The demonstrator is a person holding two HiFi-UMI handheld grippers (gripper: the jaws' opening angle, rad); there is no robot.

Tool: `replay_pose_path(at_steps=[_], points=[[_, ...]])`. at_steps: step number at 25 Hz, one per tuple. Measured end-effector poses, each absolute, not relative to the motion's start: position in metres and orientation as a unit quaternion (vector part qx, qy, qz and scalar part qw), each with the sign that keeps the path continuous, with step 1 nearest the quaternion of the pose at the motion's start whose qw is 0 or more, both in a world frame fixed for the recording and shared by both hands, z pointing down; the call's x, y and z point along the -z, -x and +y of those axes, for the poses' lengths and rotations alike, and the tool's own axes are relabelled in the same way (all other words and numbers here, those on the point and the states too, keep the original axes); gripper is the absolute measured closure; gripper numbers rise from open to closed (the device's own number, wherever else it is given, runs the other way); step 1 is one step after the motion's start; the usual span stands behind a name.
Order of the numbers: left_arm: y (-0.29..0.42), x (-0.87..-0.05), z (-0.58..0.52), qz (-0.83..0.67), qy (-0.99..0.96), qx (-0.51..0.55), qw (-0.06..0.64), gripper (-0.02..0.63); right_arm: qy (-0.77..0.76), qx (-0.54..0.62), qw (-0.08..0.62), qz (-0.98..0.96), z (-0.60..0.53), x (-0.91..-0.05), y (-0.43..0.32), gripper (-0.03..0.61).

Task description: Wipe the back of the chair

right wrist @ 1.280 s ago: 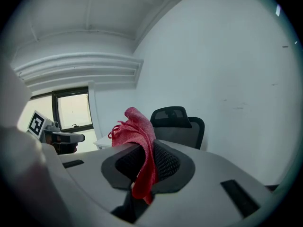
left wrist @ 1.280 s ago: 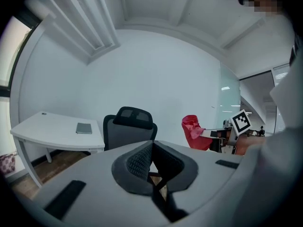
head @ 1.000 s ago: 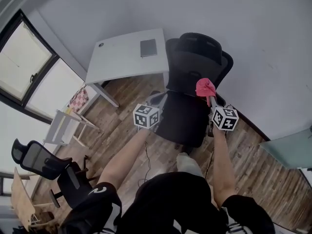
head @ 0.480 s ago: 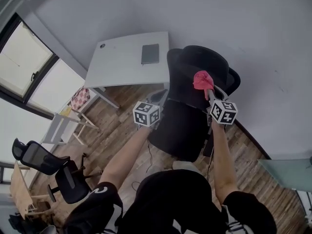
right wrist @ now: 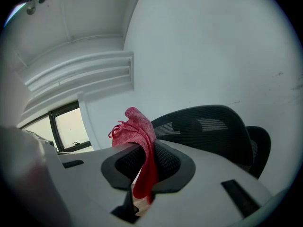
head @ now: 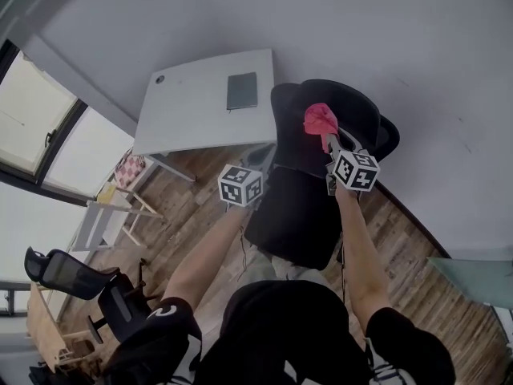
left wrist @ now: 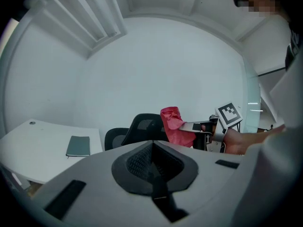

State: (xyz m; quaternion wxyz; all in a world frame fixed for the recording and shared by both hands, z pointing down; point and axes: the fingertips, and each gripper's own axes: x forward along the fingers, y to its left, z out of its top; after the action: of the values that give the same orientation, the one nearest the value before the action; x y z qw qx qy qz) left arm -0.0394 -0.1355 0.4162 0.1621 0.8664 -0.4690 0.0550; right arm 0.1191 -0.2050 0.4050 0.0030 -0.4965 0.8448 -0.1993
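The black office chair (head: 304, 183) stands by the wall, its mesh back (head: 353, 115) towards the wall. My right gripper (head: 327, 138) is shut on a red cloth (head: 320, 119) that it holds over the top of the chair back. In the right gripper view the red cloth (right wrist: 138, 141) is pinched between the jaws, with the chair back (right wrist: 208, 129) just beyond. My left gripper (head: 255, 164) hovers left of the chair, its jaws together with nothing in them. In the left gripper view the chair back (left wrist: 144, 126), the red cloth (left wrist: 174, 124) and the right gripper (left wrist: 191, 126) show ahead.
A white desk (head: 192, 111) with a dark notebook (head: 242, 91) stands left of the chair. Windows (head: 40, 143) run along the left. A small wooden rack (head: 112, 215) and a second black chair (head: 80, 283) stand on the wood floor at lower left.
My right gripper has carried the red cloth up and to the left, from beside the chair's side to over the top of the back. The left gripper has scarcely moved.
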Motion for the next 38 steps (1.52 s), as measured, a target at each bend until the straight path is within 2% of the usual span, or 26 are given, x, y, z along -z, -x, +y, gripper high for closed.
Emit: replay_pose_path(at_steps=[21, 38], points=[[0.085, -0.447, -0.255, -0.326, -0.925, -0.083, 0.177, 0.589, 0.56, 0.256, -0.044, 0.787, -0.285, -0.481, -0.033, 0.506], [0.085, -0.45, -0.28, -0.299, -0.934, -0.098, 0.17, 0.589, 0.607, 0.277, -0.02, 0.744, -0.314, -0.476, -0.061, 0.506]])
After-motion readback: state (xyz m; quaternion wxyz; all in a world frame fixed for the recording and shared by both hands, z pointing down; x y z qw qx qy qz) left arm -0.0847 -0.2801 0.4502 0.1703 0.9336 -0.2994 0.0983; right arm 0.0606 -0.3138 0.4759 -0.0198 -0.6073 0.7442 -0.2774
